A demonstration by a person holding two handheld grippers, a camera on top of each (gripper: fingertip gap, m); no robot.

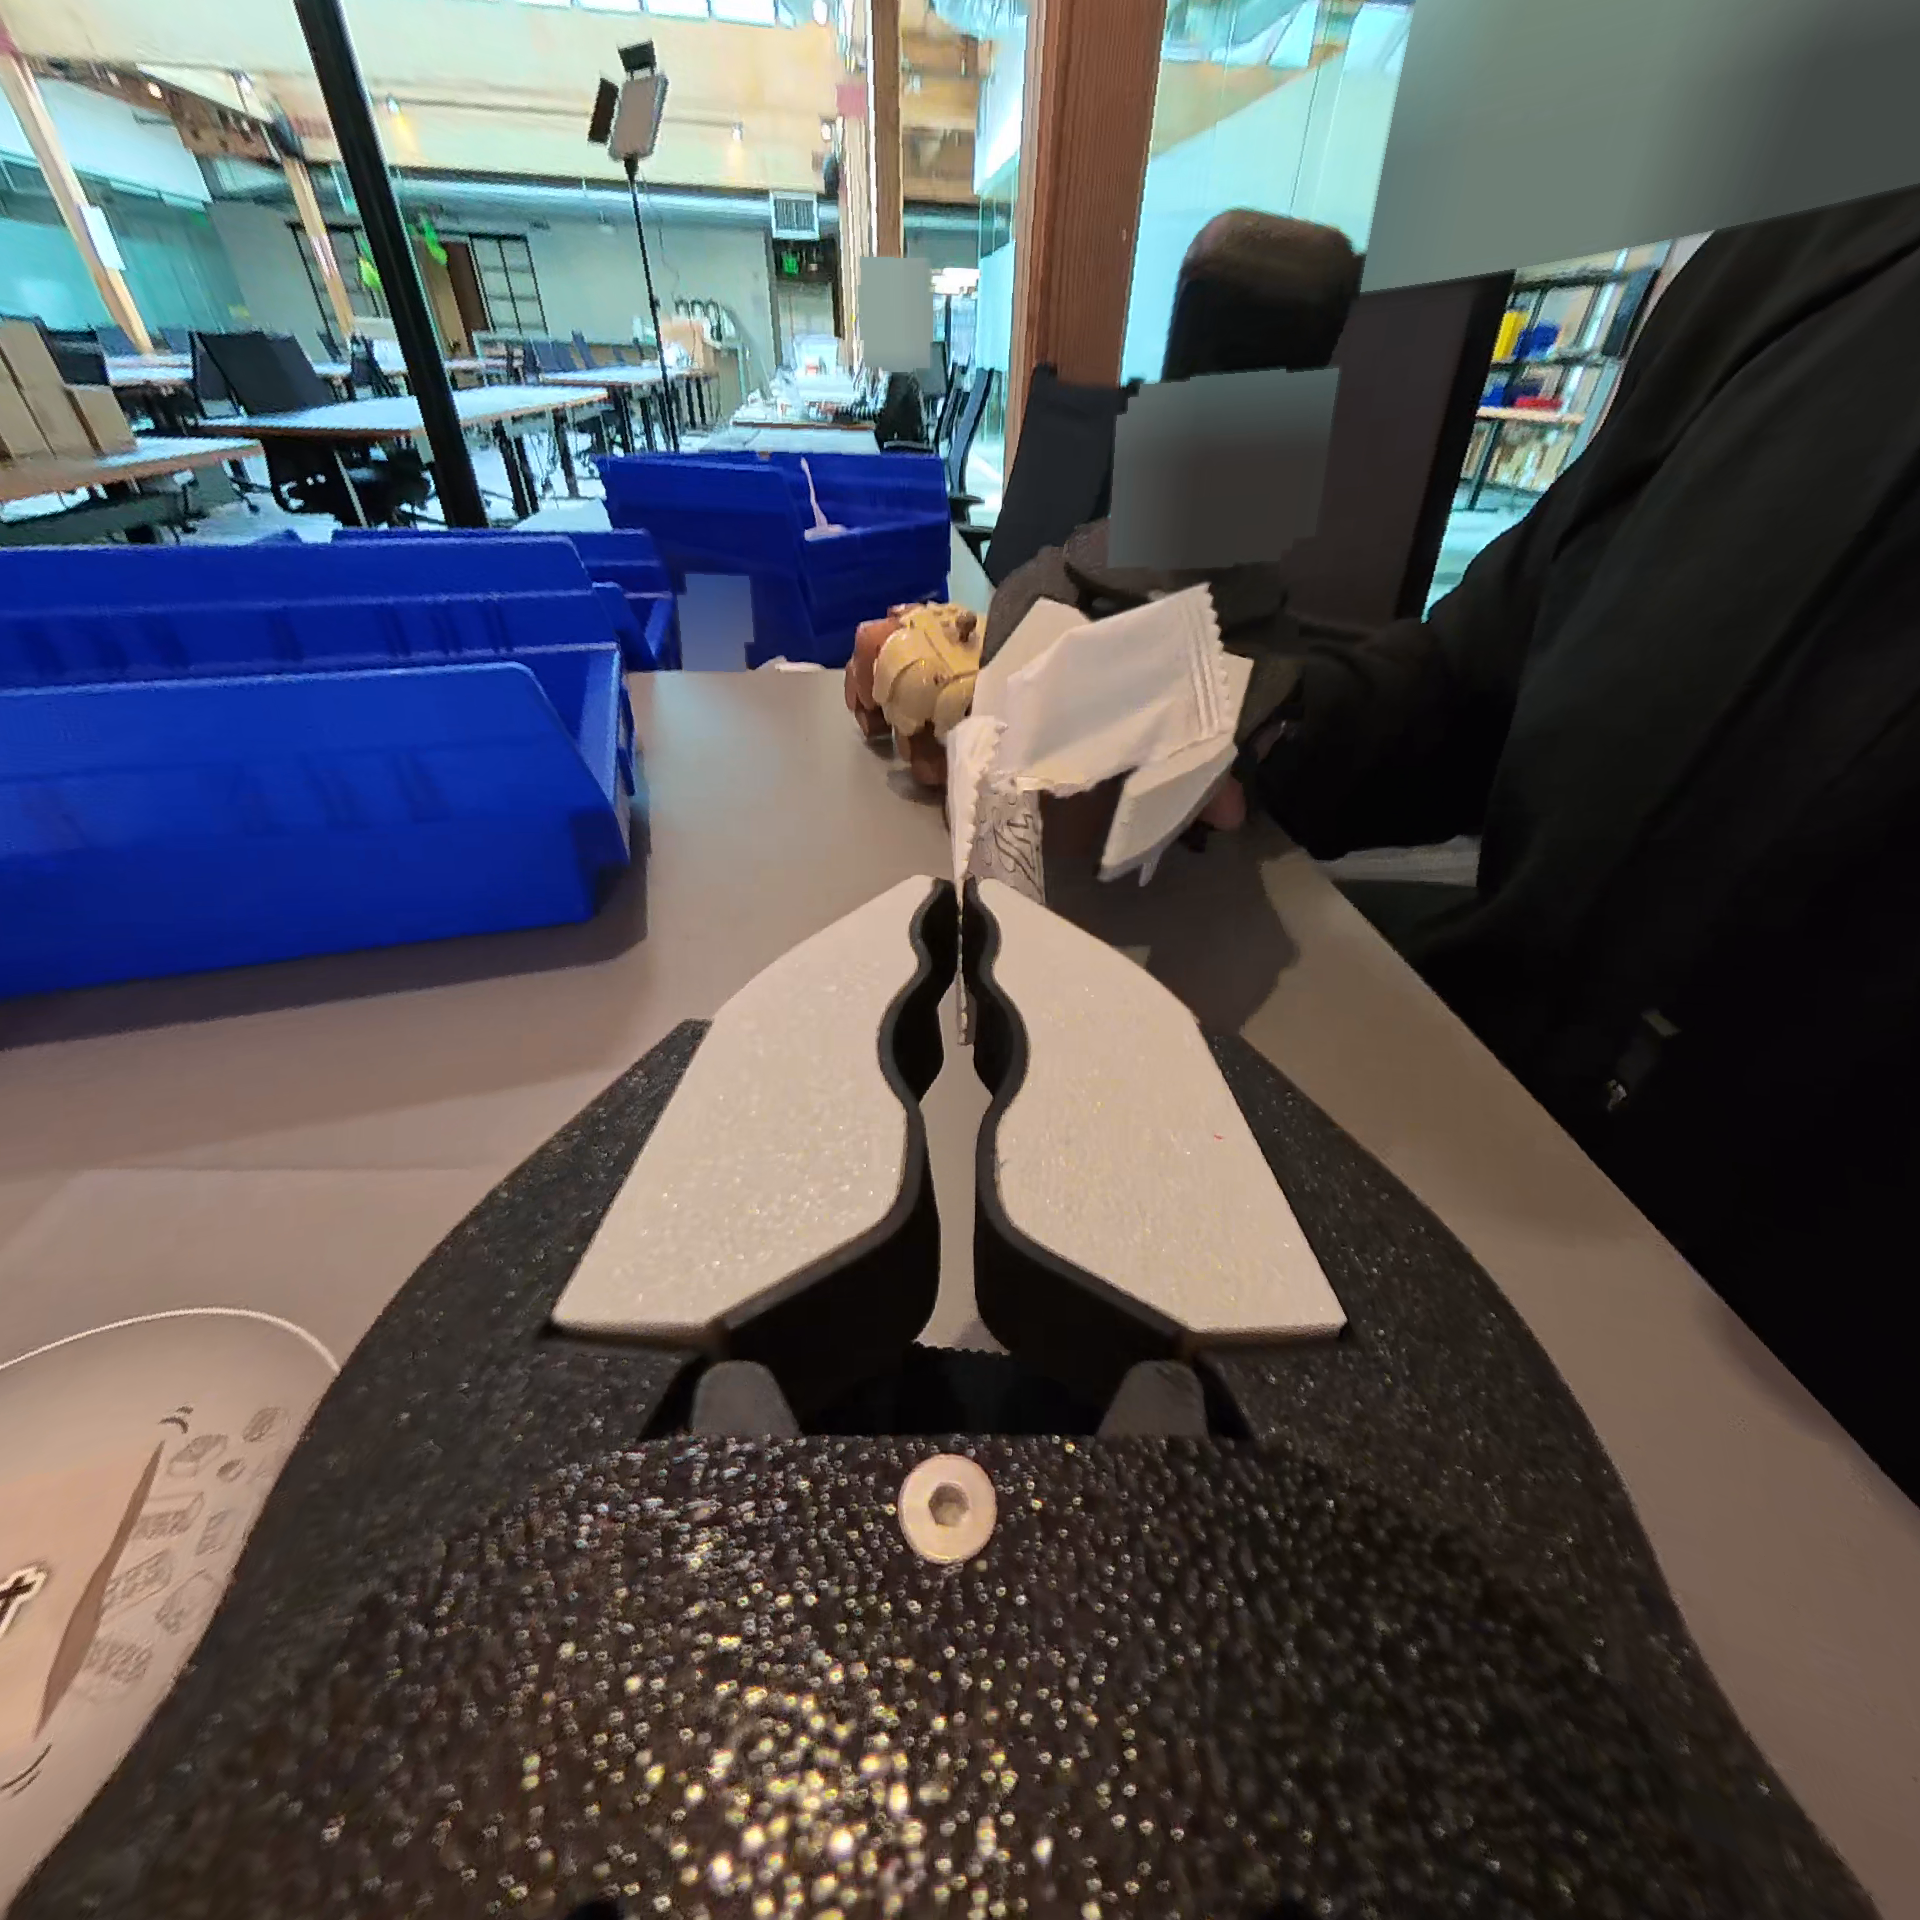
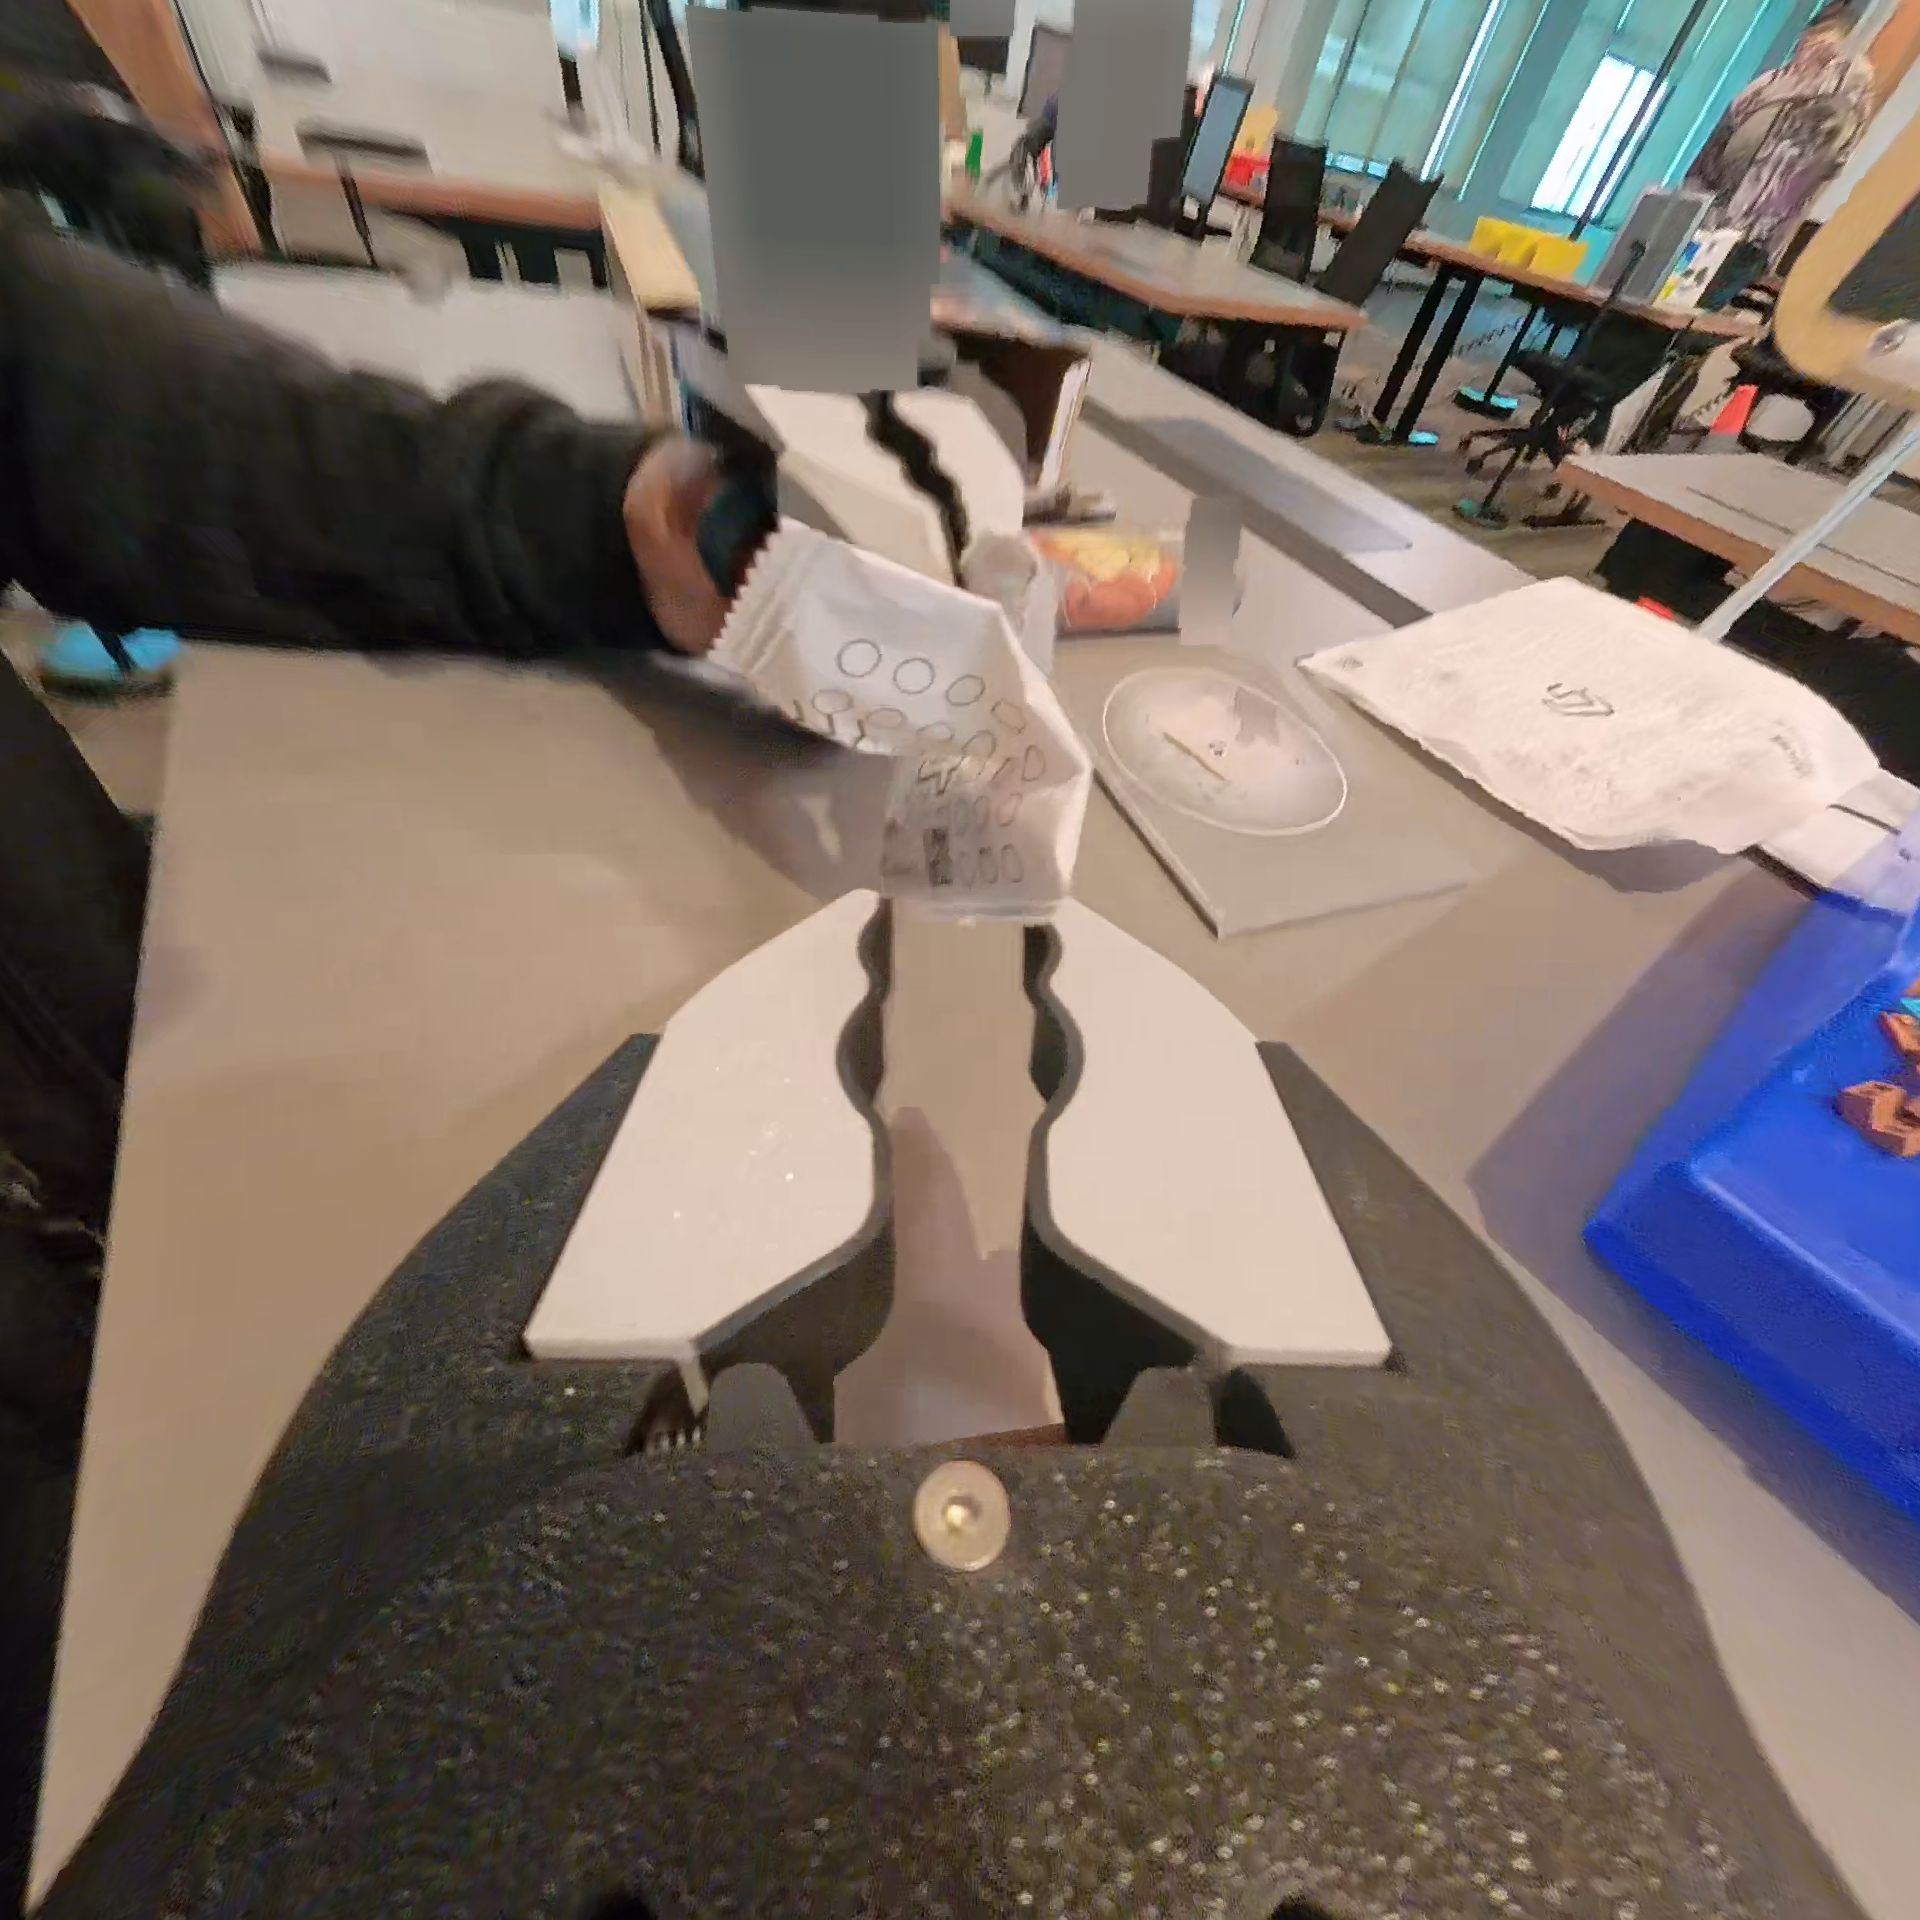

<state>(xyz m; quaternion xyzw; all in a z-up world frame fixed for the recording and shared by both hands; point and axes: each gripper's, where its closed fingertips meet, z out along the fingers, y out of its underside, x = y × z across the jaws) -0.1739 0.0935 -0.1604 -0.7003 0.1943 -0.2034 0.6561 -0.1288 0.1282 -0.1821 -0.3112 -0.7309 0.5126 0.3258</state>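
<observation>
While the left hand-held gripper pinches the white packet tight mid-frame, the right hand-held gripper gapes part open below it, gripping nothing, above the bench.

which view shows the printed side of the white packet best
The right wrist view: the white packet faces that camera, so its printed circles show, though blurred. The left wrist view shows the packet mostly from its plain white side, with only a printed strip near the left gripper, whose fingers pinch its serrated edge.

white packet printed with black ring outlines; blue bins by the grey bench's left edge; brown and cream toy.
</observation>
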